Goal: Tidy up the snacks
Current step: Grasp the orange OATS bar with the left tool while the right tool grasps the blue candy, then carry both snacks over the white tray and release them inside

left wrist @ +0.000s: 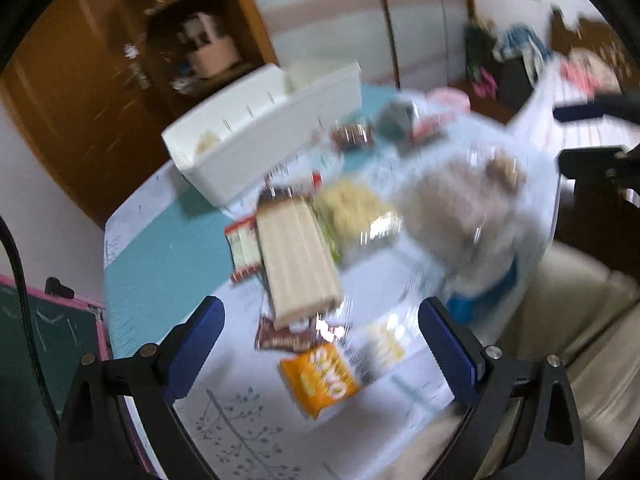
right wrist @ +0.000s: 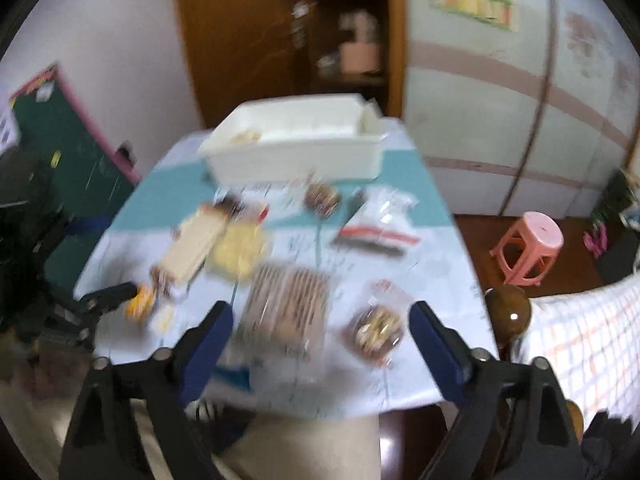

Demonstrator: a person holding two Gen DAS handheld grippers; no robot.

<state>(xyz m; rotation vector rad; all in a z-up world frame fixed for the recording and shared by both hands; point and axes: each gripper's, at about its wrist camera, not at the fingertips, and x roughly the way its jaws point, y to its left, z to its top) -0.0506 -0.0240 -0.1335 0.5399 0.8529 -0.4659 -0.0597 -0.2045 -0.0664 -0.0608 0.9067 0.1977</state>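
Held both grippers, left [left wrist: 322,344] and right [right wrist: 320,340], spread wide and empty above scattered snacks [left wrist: 298,258], bin [right wrist: 296,148] well ahead; risked pinching several overlapping packets together, judged from crowding between fingers.

Crowded tabletop, open bin at the far end

In the right wrist view the white bin [right wrist: 296,148] sits at upper centre with its top open and mostly bare inside; the strip of table [right wrist: 424,264] to its right is free. Between bin and lower frame lie obstacles: a long wafer pack [right wrist: 196,242], a yellow snack bag [right wrist: 240,252], a clear cracker pack [right wrist: 286,304], a small round pastry [right wrist: 322,198] and a red-striped bag [right wrist: 380,224]. In the left wrist view the teal cloth at centre left [left wrist: 168,256] is bare, while an orange packet [left wrist: 320,380] lies at lower centre.
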